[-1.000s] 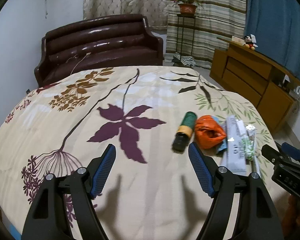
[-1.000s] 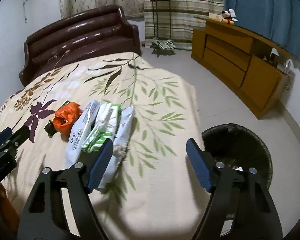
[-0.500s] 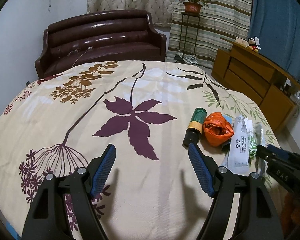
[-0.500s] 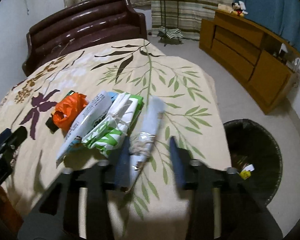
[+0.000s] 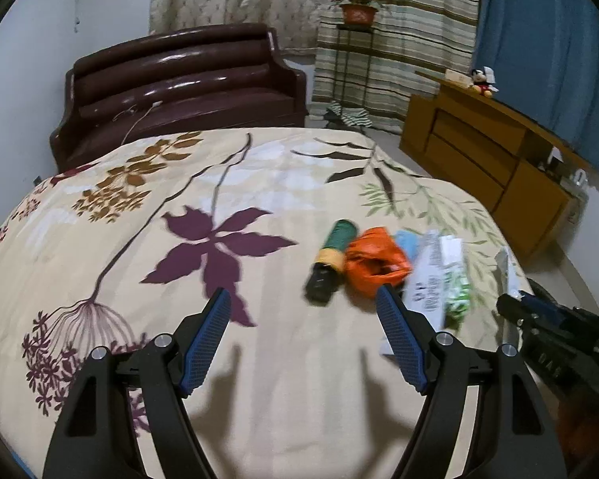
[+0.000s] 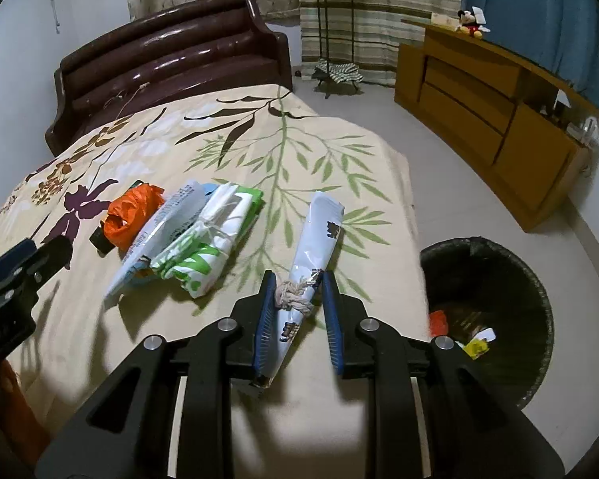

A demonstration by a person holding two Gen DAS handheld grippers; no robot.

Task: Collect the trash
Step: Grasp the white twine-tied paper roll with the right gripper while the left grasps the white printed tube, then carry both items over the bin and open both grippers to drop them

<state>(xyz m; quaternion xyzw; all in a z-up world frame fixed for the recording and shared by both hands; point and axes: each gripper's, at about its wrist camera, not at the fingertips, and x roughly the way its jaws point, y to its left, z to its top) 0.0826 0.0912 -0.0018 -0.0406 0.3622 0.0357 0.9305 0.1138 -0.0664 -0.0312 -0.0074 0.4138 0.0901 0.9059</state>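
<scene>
Our right gripper (image 6: pixel 295 279) clamped a glossy, twine-knotted white wrapper (image 6: pixel 319 235); our left gripper (image 5: pixel 303 299) gaped above the floral bedspread (image 5: pixel 259 183).

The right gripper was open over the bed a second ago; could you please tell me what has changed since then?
The right gripper moved forward, closed on the white rolled packet at its string tie, and pulled it away from the pile towards the bin. The left gripper stayed open and empty. The orange bag, green-and-white packet and dark bottle stayed on the bed.
</scene>
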